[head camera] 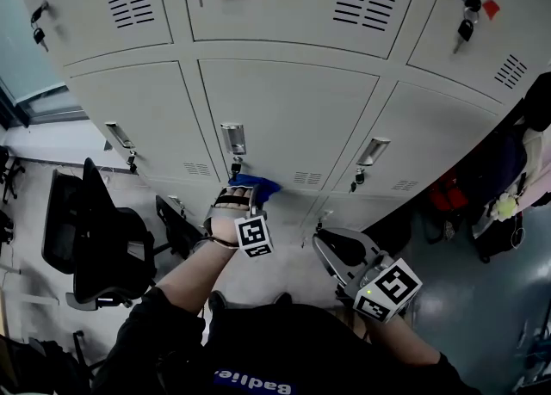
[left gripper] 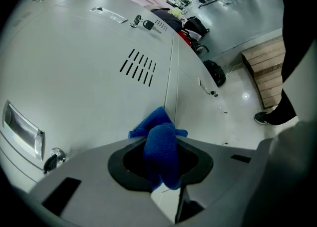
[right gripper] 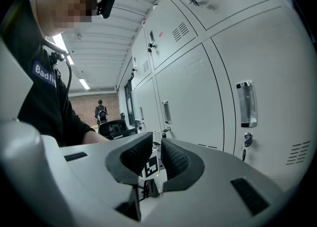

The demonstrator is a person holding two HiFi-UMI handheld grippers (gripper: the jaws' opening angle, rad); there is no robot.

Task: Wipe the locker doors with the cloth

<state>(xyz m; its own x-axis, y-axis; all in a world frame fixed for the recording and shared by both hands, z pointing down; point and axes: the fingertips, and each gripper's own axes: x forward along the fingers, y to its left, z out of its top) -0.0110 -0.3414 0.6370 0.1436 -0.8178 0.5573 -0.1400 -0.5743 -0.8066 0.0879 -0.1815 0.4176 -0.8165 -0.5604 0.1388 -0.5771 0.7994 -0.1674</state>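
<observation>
A blue cloth [head camera: 255, 184] is bunched between the jaws of my left gripper [head camera: 238, 203], which is shut on it. The cloth [left gripper: 161, 147] presses against the lower part of the middle grey locker door [head camera: 284, 118], just below its handle [head camera: 232, 138] and key. In the left gripper view the cloth lies near the seam between two doors, under the vent slots [left gripper: 138, 67]. My right gripper [head camera: 337, 251] hangs lower right, away from the lockers. Its jaws [right gripper: 157, 148] stand shut with nothing between them.
A black office chair [head camera: 90, 238] stands on the floor at left. Dark bags and clothes [head camera: 482, 187] pile up beside the lockers at right. A wooden bench [left gripper: 270, 72] stands further along the floor. A person [right gripper: 101, 111] stands far down the aisle.
</observation>
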